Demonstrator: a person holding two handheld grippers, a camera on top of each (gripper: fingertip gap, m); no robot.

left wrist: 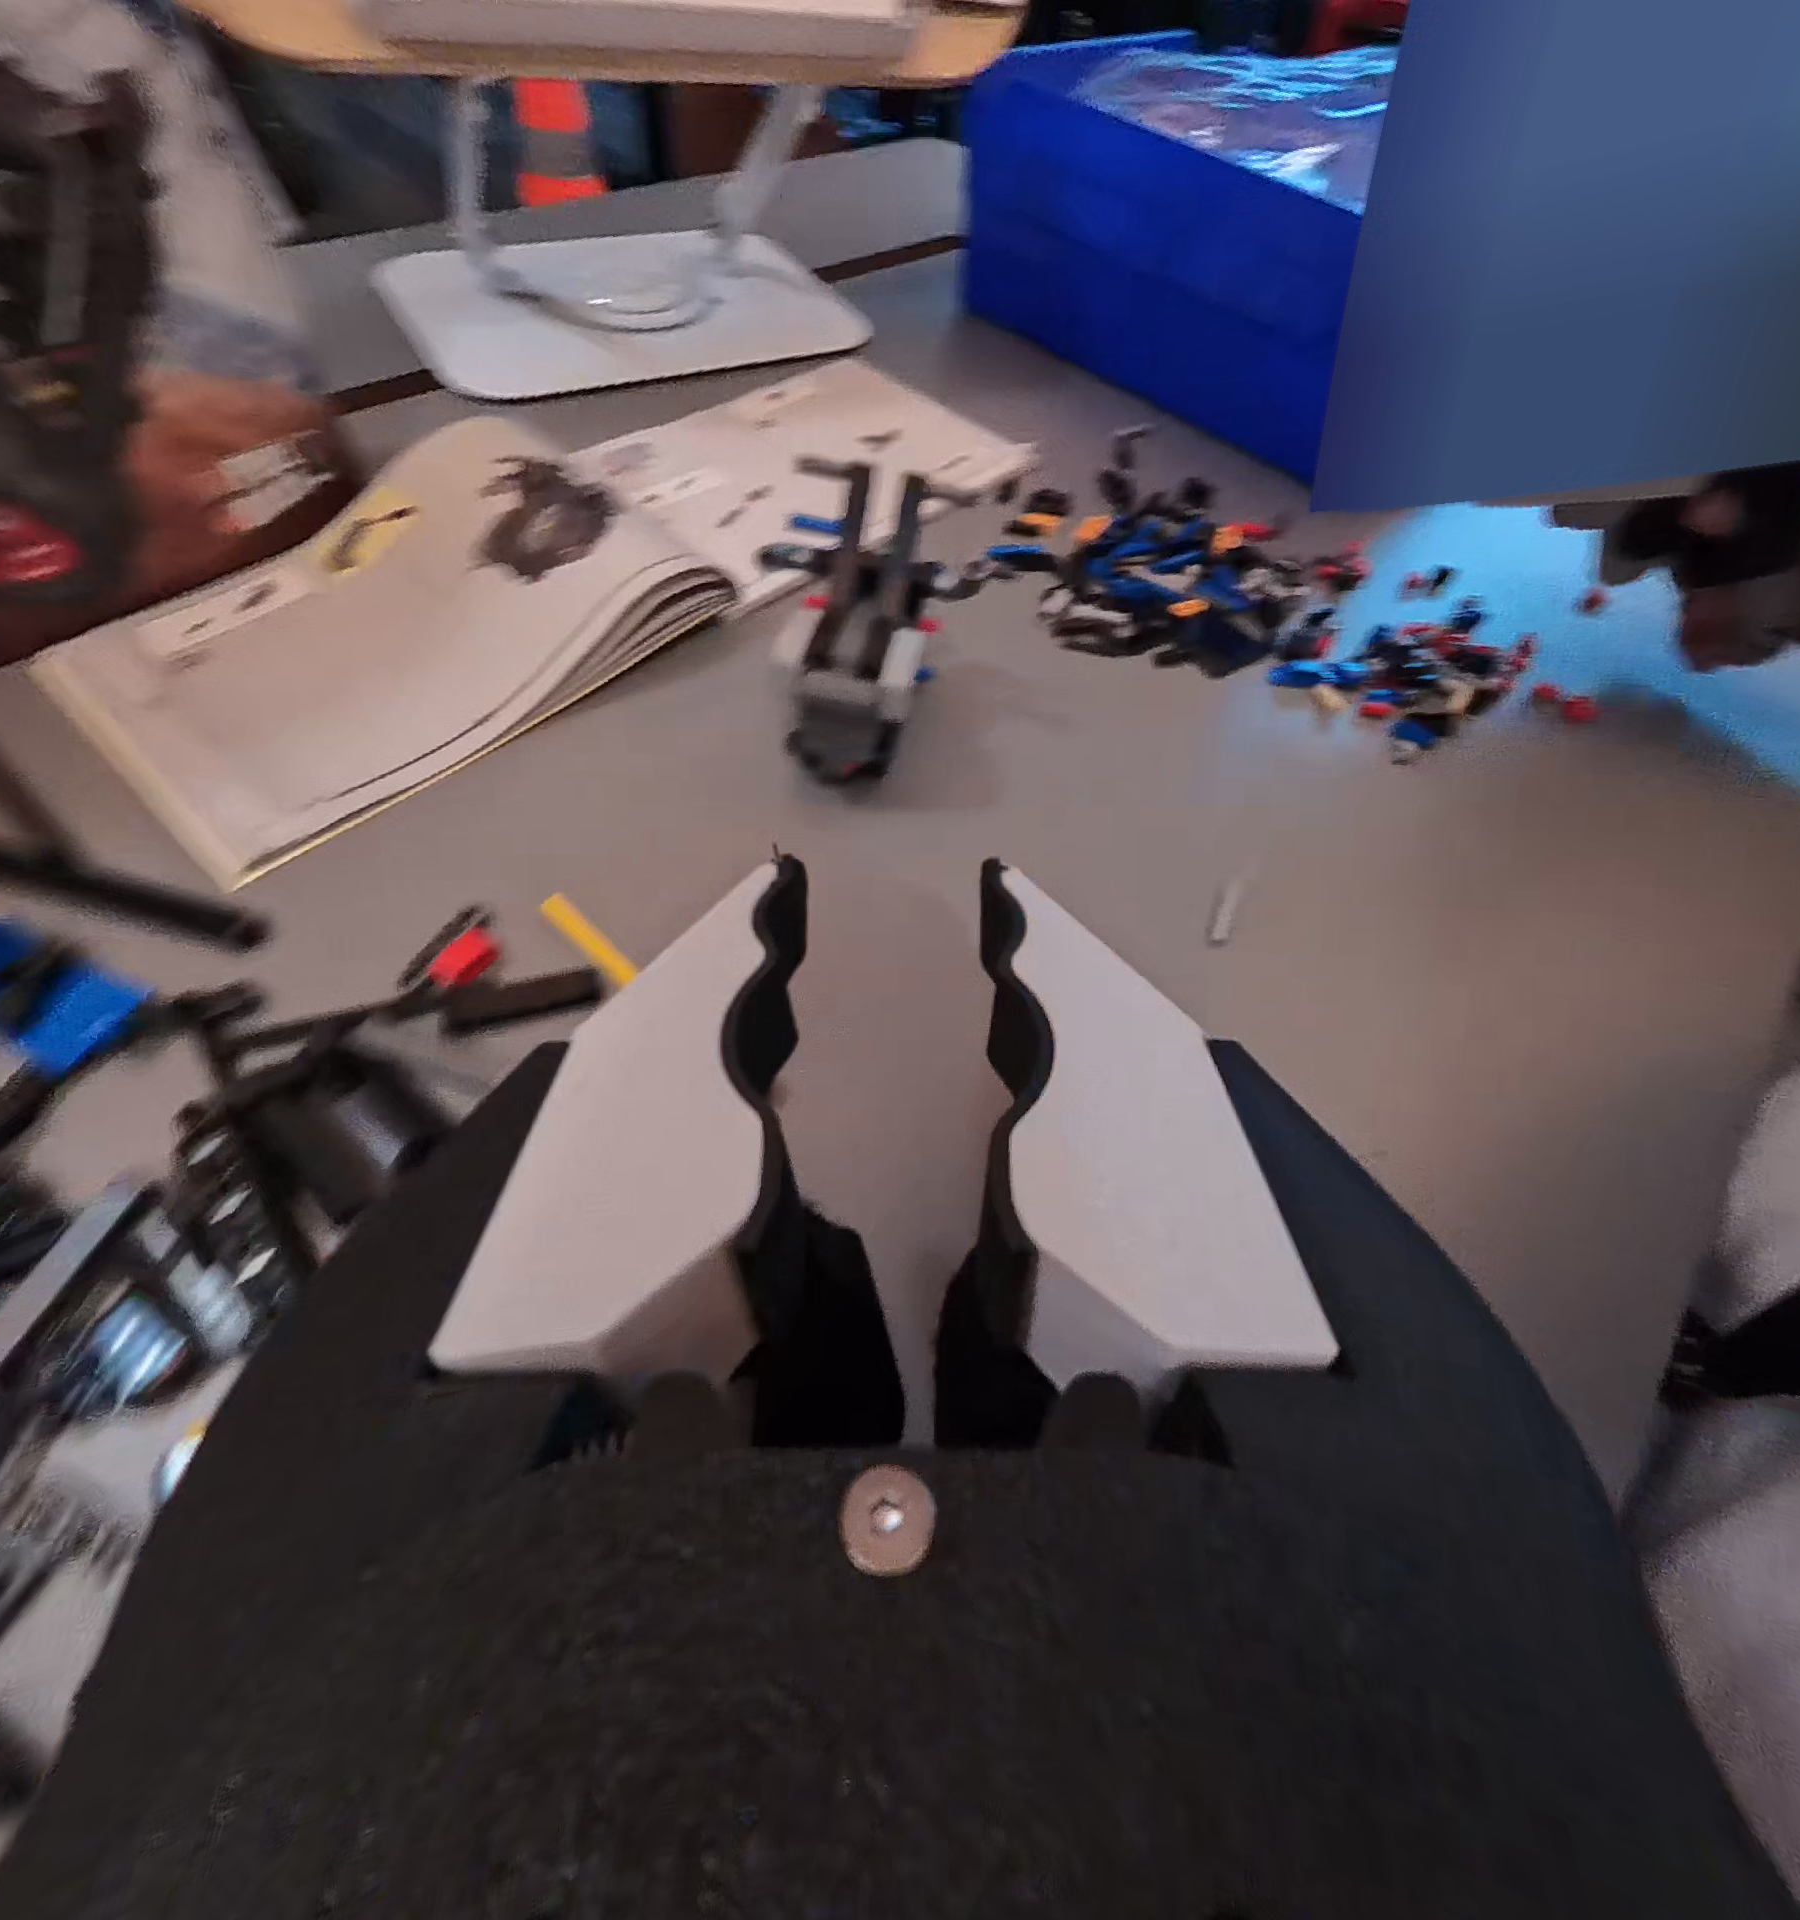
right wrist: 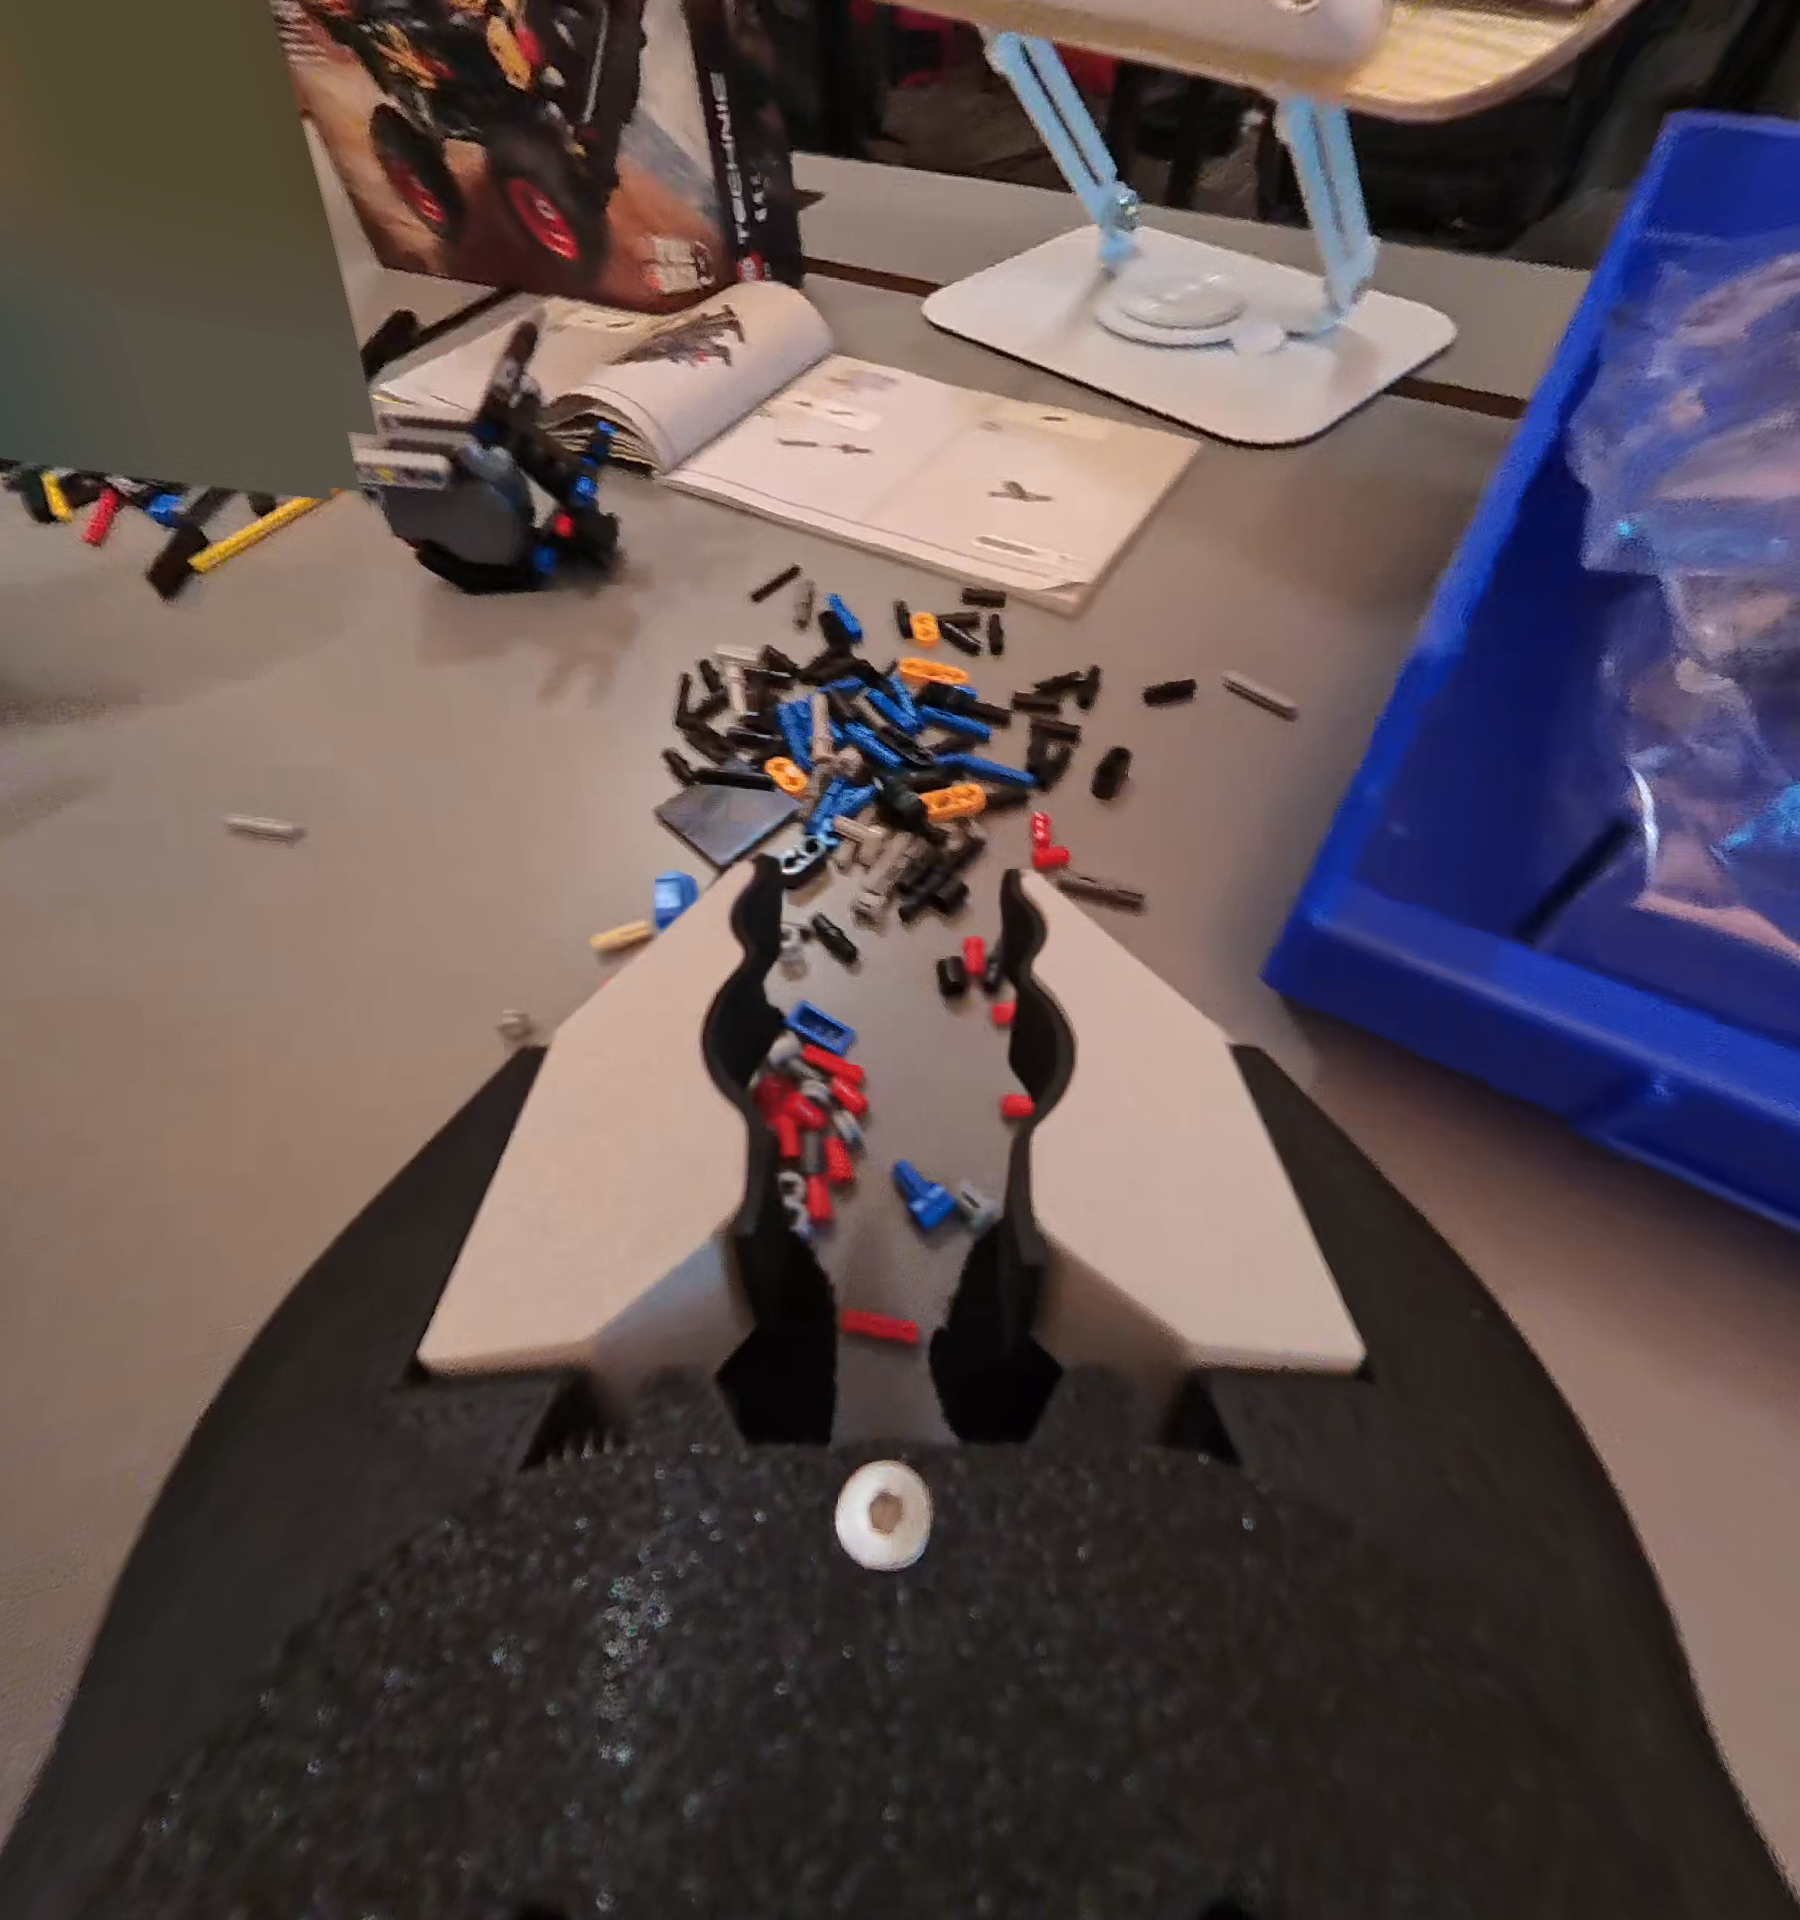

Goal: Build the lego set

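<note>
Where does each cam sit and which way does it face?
Left wrist view: on the left gripper, looking forward along its open fingers over bare grey table toward the partly built model.
Right wrist view: on the right gripper, angled down over the loose parts pile; open fingers show.
Shared: model, pile, open instruction booklet, white stand, blue bin.

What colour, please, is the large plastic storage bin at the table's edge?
The large plastic storage bin is bright blue, clearest in the right wrist view.
</note>
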